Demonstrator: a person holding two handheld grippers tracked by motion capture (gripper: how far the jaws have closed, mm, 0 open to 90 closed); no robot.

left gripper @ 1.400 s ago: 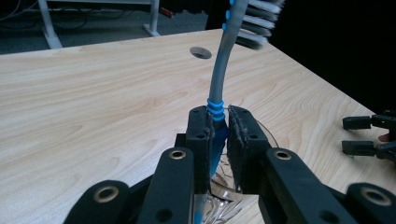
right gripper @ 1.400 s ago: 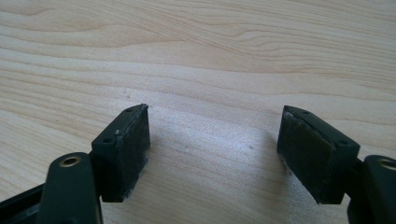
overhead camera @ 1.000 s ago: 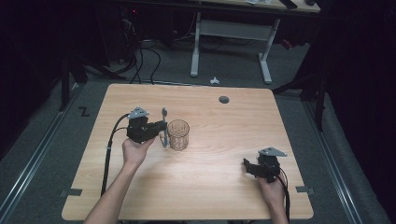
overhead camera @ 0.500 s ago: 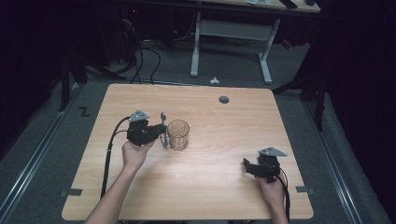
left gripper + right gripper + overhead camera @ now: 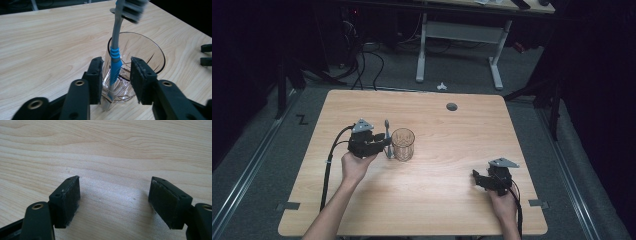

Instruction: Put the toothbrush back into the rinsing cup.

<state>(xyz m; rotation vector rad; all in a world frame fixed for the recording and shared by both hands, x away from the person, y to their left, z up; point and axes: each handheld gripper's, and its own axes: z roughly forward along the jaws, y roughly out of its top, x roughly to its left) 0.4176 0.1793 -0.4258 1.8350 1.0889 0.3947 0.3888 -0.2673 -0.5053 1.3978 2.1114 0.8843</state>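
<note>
The left gripper (image 5: 384,145) stands at the left-centre of the table (image 5: 447,135). The toothbrush (image 5: 115,60) rises upright between its jaws, bristle head up, just beside the glass (image 5: 403,144) and outside its rim. The jaws flank the handle with gaps showing; whether they grip it I cannot tell. The right gripper (image 5: 475,178) rests near the front right edge, jaws spread wide, holding nothing.

Grey-and-blue toothbrush (image 5: 115,58), clear cut-pattern glass (image 5: 140,53), seemingly pale woodgrain table (image 5: 45,42)
</note>
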